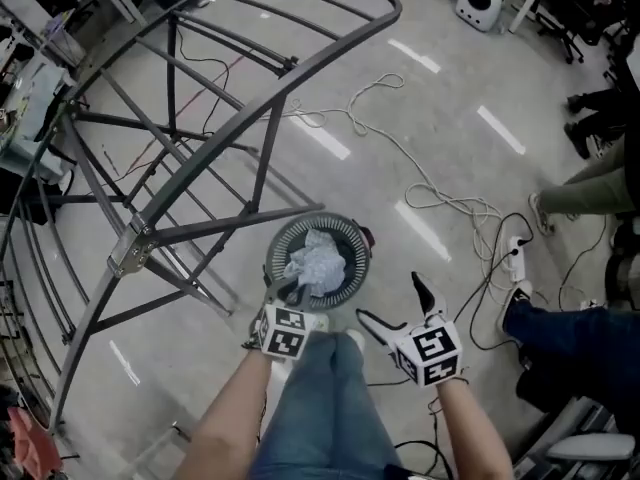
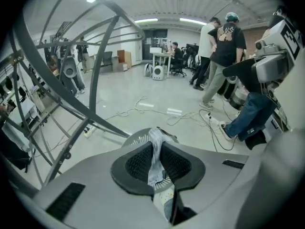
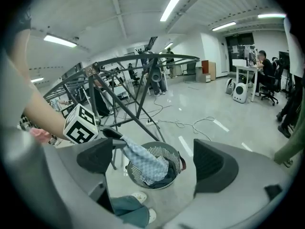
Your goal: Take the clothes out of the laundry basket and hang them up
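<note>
The left tool pinches a pale blue cloth, and the cloth's lower part lies in the round laundry basket on the floor. The right tool hangs just beside it, jaws spread and holding nothing. A grey metal drying rack stands at the left.

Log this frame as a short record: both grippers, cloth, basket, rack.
left gripper: fingers shut on light checked cloth
right gripper: open, holding nothing
cloth: hangs from left gripper into laundry basket
laundry basket: on floor, dark garment inside
drying rack: metal frame, left of basket
</note>
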A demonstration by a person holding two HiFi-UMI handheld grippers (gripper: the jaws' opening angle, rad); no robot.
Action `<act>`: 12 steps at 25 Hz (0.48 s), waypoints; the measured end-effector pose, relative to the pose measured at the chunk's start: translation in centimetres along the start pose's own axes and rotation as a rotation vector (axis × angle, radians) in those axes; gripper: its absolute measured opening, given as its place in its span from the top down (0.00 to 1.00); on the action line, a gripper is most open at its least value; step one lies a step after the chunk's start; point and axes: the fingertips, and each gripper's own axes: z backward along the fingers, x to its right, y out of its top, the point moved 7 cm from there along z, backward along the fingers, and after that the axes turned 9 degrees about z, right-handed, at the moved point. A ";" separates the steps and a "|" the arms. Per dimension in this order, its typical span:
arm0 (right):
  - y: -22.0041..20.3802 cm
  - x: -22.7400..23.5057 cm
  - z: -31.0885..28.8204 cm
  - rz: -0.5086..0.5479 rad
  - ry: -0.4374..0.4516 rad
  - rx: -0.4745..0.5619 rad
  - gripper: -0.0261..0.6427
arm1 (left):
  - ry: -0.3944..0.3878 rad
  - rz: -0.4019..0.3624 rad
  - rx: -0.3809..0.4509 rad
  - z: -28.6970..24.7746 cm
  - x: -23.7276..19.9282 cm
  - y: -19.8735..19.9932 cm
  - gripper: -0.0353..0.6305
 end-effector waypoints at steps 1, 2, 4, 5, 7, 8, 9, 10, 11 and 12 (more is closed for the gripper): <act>0.8 -0.3 0.7 0.011 0.010 0.000 0.17 | 0.000 -0.002 0.009 1.0 0.2 0.6 0.87; 1.6 -0.6 1.4 0.024 0.020 -0.001 0.17 | -0.002 -0.009 0.017 2.1 0.4 1.3 0.87; 3.2 -1.1 2.7 0.064 0.041 -0.007 0.17 | -0.009 -0.028 0.031 4.3 0.8 2.6 0.87; 4.0 -1.3 3.4 0.088 0.049 -0.012 0.17 | -0.015 -0.040 0.035 5.4 1.0 3.3 0.87; 5.6 -1.6 4.7 0.129 0.053 -0.015 0.17 | -0.031 -0.061 0.042 7.6 1.4 4.5 0.87; 6.5 -1.6 5.4 0.140 0.052 -0.010 0.17 | -0.039 -0.070 0.047 8.6 1.6 5.1 0.87; 7.3 -1.6 6.0 0.145 0.051 -0.001 0.17 | -0.046 -0.078 0.052 9.7 1.7 5.8 0.87; 8.1 -1.6 6.6 0.147 0.049 0.011 0.17 | -0.052 -0.085 0.058 10.7 1.7 6.4 0.87; 8.8 -1.6 7.1 0.149 0.047 0.023 0.17 | -0.058 -0.089 0.063 11.7 1.7 7.1 0.87; 9.6 -1.6 7.6 0.153 0.044 0.034 0.17 | -0.065 -0.091 0.068 12.6 1.6 7.7 0.87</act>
